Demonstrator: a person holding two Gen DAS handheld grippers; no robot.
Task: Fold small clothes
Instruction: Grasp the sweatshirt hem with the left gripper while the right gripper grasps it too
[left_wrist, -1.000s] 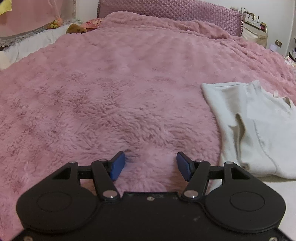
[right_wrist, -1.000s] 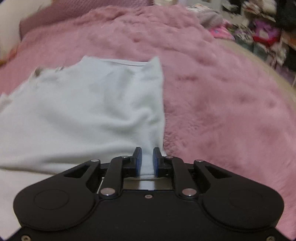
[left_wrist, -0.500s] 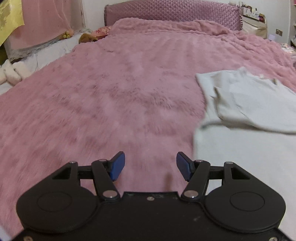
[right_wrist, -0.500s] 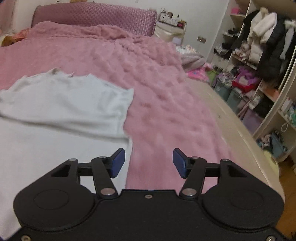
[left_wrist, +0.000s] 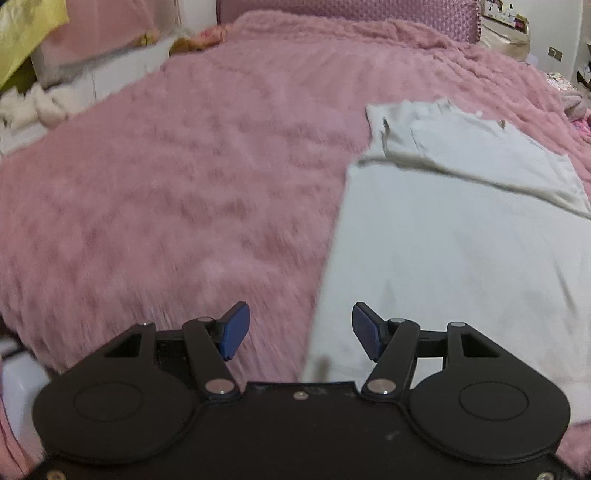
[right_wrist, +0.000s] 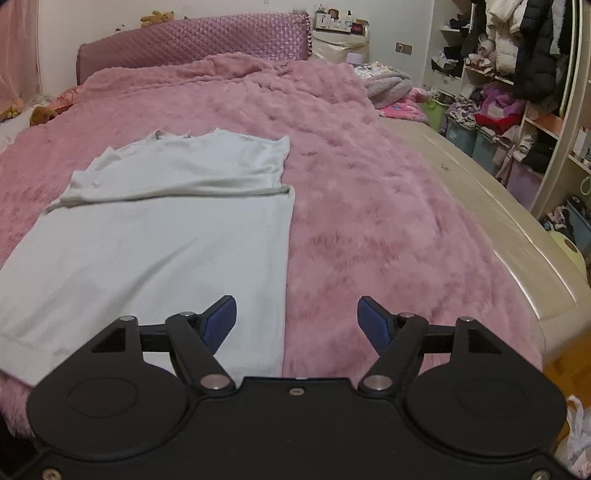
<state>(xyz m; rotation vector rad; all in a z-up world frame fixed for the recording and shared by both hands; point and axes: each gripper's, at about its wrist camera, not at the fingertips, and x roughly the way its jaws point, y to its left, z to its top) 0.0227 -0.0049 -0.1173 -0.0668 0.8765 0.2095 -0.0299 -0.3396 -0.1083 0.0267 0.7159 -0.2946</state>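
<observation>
- The pale top (right_wrist: 173, 236) lies flat on the pink fleece blanket (right_wrist: 369, 206) that covers the bed, its neckline at the far end toward the headboard (right_wrist: 192, 44) and its hem at the near edge of the bed.
- Its long axis runs straight away from both cameras, from hem to collar. A fold line crosses it about two thirds of the way up, where the far part appears to have sleeve cloth doubled over the body.
- The right gripper (right_wrist: 297, 317) hovers above the near right-hand corner of the top. The garment's right side edge runs away from a point between its fingers, so the left pad (right_wrist: 221, 318) is over cloth and the right pad (right_wrist: 373, 320) over bare blanket.
- The left gripper (left_wrist: 300, 330) mirrors this on the other side: the top (left_wrist: 454, 258) lies ahead and to its right, with the garment's left edge running up between the pads. The left-wrist view is motion-blurred, so fine detail there is uncertain.
- Both grippers are spread wide and empty. Neither pinches cloth, and I cannot tell whether any pad brushes the fabric.
- Judging from the layout, each gripper sits nearest its own hem corner, so the likely next move is to pinch both corners and carry the hem away along the long axis toward the collar.
- The risk I would expect is pinching the fluffy blanket along with the thin cloth, since the pile stands up around the edges.
</observation>
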